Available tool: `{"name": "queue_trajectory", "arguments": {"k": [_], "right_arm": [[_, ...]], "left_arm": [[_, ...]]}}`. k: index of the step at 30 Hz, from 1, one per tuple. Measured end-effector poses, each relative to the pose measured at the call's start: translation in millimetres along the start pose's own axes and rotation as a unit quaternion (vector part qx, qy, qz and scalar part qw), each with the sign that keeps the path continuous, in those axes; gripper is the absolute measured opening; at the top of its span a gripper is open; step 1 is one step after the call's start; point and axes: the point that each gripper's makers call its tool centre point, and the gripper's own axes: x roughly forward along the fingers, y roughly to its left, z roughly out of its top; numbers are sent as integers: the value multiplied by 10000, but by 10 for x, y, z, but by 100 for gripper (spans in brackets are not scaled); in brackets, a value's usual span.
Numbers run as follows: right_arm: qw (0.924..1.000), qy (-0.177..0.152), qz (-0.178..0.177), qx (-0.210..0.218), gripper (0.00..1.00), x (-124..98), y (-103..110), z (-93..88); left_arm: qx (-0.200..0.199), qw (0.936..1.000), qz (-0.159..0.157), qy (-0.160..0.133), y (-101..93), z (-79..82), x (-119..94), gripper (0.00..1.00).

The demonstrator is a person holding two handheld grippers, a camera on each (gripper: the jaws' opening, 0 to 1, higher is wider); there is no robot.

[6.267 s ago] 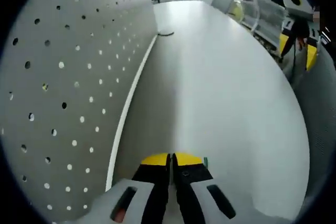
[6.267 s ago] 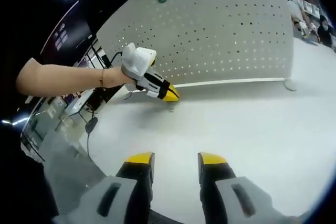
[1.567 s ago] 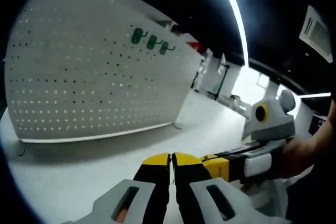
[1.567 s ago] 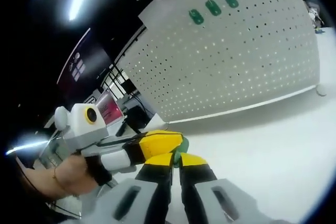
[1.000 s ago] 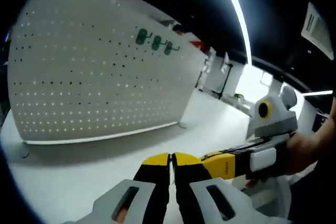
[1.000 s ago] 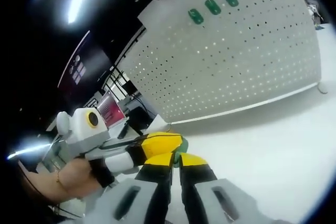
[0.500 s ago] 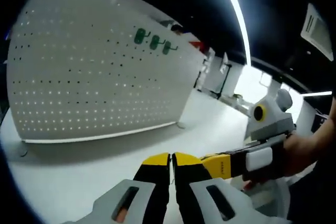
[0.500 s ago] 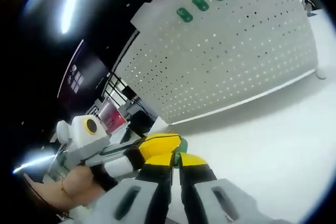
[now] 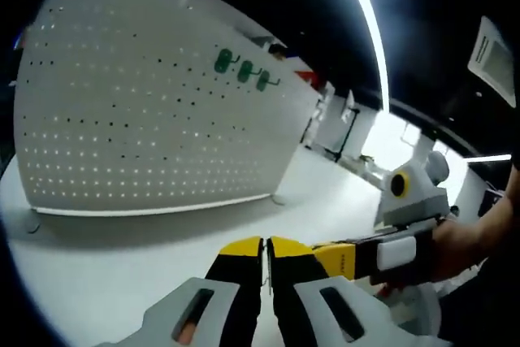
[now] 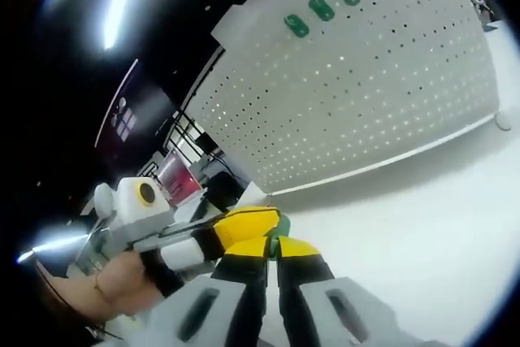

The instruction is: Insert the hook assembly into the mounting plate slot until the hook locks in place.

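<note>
- The left gripper (image 9: 266,248) has its yellow-tipped jaws pressed together, with only a thin dark sliver showing in the seam; whether they pinch anything there I cannot tell
- The right gripper (image 10: 270,248) has its jaws clamped on a small green hook assembly (image 10: 275,243), which peeps out between the tips; the left gripper's yellow tip comes in from the left and touches the same spot
- It looks like a hand-over or a re-grip of the hook, held in the air above the white table (image 10: 422,225), well apart from the board
- The white perforated mounting plate (image 9: 146,119) stands upright on the far side of the table; three green hooks (image 9: 242,71) already hang in a row near its top edge
- To do this step well, I would settle the hook firmly in one gripper before the other lets go, with its pegs pointing clear of the jaws
- Then carry it toward a free hole beside the hung hooks, square to the plate, and push until it seats
- Risk: a tilted grip could make the pegs miss or the hook drop
</note>
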Motion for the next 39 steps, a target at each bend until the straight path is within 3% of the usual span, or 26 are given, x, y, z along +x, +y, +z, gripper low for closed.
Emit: {"name": "queue_trajectory", "arguments": {"k": [9,21,29,39], "right_arm": [[9999,96,53,-39,0,8,35,-30],[9997,167,191,36,0,-12,85,-46],[9995,206,176,-164,0,-28,74,-41],[9971,237,9,-727,0,-71,-6,-5]], "left_arm": [[20,9999,14,152,11,-19,-36,3],[213,9998,59,33,28,81,-62,10],[118,9999,-21,96,63,40,-87,23],[-138,9995,-165,248,88,-9,-164,38]]}}
